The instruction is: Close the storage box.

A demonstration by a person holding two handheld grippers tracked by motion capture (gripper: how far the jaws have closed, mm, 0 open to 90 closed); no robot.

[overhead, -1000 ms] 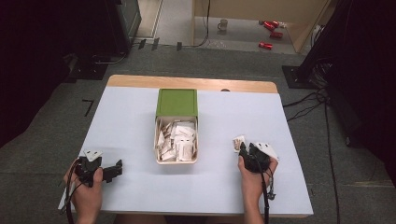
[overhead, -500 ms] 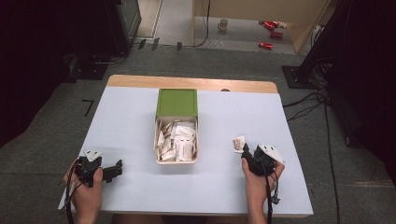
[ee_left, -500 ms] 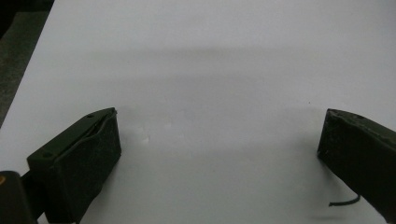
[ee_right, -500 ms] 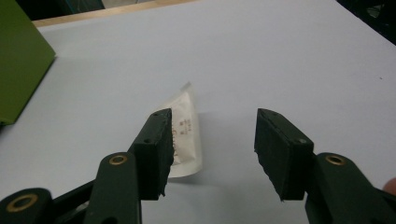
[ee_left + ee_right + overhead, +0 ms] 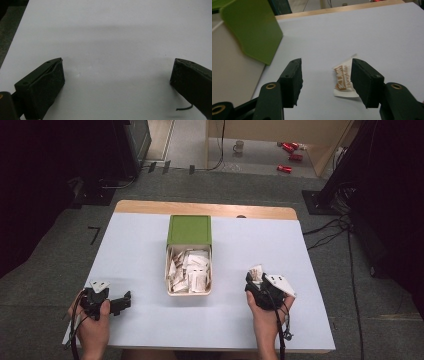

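A beige box [image 5: 168, 272] with its green lid [image 5: 189, 230] slid back stands mid-table, holding several white sachets [image 5: 192, 270]. One white sachet with brown print [image 5: 256, 271] lies flat on the table right of the box. My right gripper [image 5: 251, 283] hovers just above and behind it. In the right gripper view its jaws [image 5: 325, 67] have just been opening; the sachet [image 5: 343, 80] lies on the table below them, close to the right jaw and not pressed. My left gripper [image 5: 125, 301] rests at the front left, open and empty [image 5: 116, 67].
The white tabletop [image 5: 140, 250] has a wooden strip along its far edge. In the right gripper view the green lid [image 5: 252, 27] and the box's beige wall [image 5: 232, 70] rise close on the left. Cables and red items lie on the floor beyond.
The right gripper's jaws have spread apart and the hand has lifted a little, while the sachet stays on the table. The left hand has not moved.
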